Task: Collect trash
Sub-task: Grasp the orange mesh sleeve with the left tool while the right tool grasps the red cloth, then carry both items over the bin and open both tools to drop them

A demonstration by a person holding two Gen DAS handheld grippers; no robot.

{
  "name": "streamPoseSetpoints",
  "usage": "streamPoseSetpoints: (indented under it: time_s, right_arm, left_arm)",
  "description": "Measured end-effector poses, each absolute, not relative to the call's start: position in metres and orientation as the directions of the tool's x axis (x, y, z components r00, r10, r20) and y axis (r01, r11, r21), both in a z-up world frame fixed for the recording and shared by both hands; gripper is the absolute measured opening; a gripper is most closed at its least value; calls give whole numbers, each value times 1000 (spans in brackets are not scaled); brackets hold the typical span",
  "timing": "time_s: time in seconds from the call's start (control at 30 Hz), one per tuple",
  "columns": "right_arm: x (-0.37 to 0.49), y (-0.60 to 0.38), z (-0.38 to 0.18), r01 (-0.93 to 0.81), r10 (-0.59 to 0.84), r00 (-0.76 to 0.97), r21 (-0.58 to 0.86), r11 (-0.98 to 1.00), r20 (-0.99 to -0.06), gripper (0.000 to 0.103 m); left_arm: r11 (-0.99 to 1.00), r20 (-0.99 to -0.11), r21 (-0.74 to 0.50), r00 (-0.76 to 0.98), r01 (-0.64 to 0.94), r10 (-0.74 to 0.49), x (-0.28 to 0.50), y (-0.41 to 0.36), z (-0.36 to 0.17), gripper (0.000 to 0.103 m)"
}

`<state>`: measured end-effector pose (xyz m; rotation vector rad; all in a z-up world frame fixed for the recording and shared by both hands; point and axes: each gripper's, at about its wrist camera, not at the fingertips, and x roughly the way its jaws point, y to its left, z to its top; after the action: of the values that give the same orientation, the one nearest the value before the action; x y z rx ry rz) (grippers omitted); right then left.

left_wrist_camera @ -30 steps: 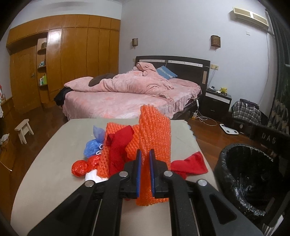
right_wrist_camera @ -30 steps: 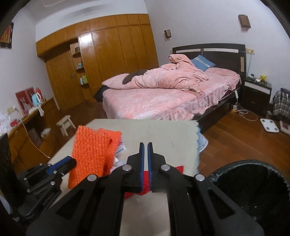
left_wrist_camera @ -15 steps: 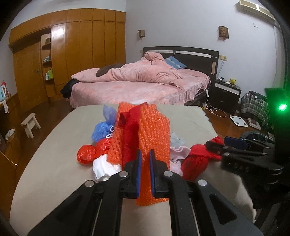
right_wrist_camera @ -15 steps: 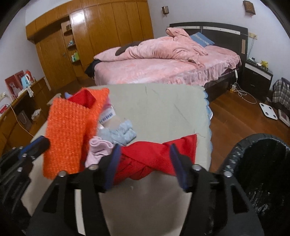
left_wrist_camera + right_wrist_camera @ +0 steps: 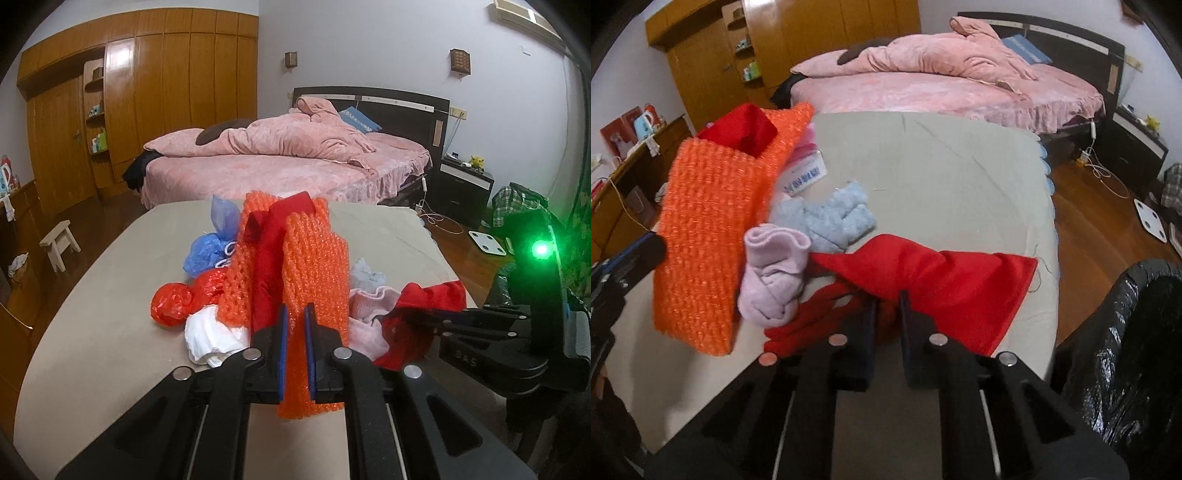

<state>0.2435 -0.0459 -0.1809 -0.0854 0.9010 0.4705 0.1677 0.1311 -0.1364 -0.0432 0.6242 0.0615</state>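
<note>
My left fingers (image 5: 294, 347) pinch the orange mesh (image 5: 314, 273) at centre; my right fingers (image 5: 886, 314) close on the red cloth (image 5: 934, 280), which should lift clear toward the bin (image 5: 1137, 332) at lower right.

left gripper (image 5: 294, 345): black frame | blue pads | silver screws || right gripper (image 5: 886, 325): black, silver screws

Bench (image 5: 942, 177): far half and right side lay bare, open to passage. Near-left blocked by heaped trash: orange foam net (image 5: 709, 236), pink sock (image 5: 775, 273), blue sock (image 5: 831, 218), red cloth (image 5: 942, 280). Far left of heap: blue bag (image 5: 210, 247), red bag (image 5: 173, 302), white wad (image 5: 210, 336). Right of bench: black-lined bin (image 5: 1126, 350), mouth open. Left gripper (image 5: 294, 347) and right gripper (image 5: 886, 317) stood close together at the heap's near edge.
</note>
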Motion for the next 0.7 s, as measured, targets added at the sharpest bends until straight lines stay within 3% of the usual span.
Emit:
streamPoseSetpoints:
  time_s: [0.4,0.7]
  right_arm:
    - [214,-84,-97,-418,435,647,186,889,-626,10]
    - [192,-132,-58,-364,400,723,182,914,-563,10]
  left_arm:
    - [999,-540,-25,841,-46,25,160,119,-110,9]
    - [999,-501,-33,865,19,-33,155,86,-84,9]
